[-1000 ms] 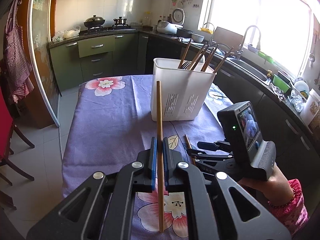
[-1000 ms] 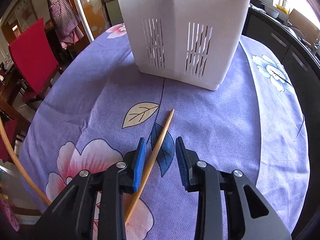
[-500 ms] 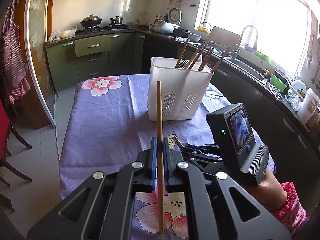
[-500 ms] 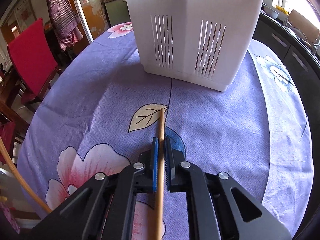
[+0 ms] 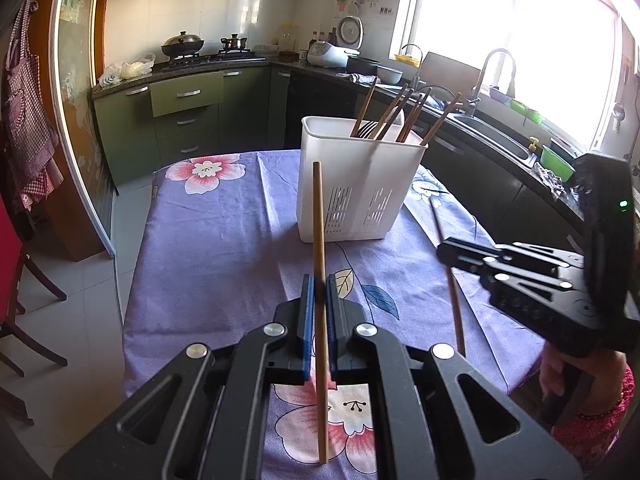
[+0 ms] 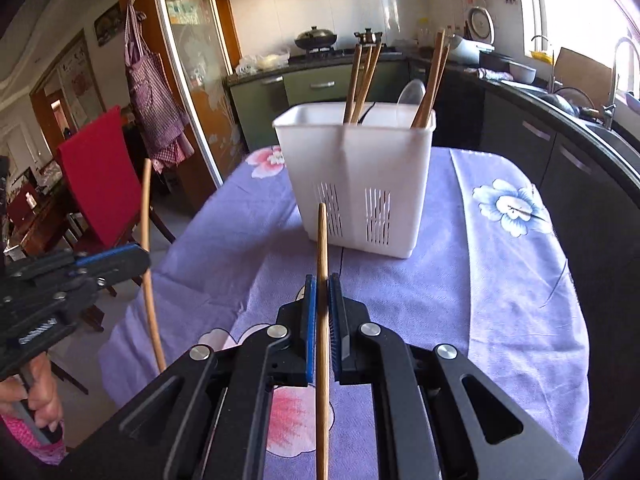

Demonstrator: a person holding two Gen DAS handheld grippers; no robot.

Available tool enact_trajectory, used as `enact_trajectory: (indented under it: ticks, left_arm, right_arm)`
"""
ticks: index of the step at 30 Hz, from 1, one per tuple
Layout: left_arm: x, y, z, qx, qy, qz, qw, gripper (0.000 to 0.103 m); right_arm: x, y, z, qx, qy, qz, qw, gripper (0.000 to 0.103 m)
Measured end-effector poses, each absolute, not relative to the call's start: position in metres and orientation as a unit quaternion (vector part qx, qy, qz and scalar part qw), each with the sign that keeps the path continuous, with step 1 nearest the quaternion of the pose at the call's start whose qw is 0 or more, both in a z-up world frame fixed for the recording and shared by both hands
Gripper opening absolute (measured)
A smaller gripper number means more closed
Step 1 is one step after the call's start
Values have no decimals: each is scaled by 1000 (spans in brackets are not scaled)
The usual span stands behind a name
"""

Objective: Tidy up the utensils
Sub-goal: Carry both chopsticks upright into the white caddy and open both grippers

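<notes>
Purple tablecloth (image 5: 224, 240), chopsticks (image 5: 319, 248) in jaws

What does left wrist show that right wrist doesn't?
Left wrist only: the sink and window side of the kitchen, and the right claw seen from the side, shut on its chopstick.

Right wrist only: the red chair, the apron on the door, a white spoon in the holder, and the left claw from the side.

Both: the white holder with chopsticks on the purple cloth, the stove, and a claw shut on an upright chopstick.
</notes>
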State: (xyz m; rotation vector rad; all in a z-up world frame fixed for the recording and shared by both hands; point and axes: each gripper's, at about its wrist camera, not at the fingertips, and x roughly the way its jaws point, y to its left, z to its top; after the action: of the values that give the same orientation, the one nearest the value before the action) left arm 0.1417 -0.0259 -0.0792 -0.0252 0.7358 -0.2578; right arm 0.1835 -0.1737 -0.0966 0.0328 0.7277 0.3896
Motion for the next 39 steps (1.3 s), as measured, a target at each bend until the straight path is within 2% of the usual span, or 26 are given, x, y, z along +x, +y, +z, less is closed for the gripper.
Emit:
enact_trajectory:
  ticks: [6, 14, 30, 39]
  left_arm:
    - [136, -27, -74, -9, 352, -122, 928, 6]
    - [125, -28, -65, -4, 337, -122, 934, 6]
    - [122, -34, -50, 1, 323, -127, 938, 6]
    - [132, -39, -33, -3, 312, -143, 939, 6]
  right_arm:
    - [145, -195, -64, 23, 309, 191, 931, 7]
    - [110, -215, -52, 34, 287, 189, 939, 7]
    - [107, -222, -44, 41, 266, 196, 943, 7]
    - [111, -215, -19, 33, 245, 210, 946, 7]
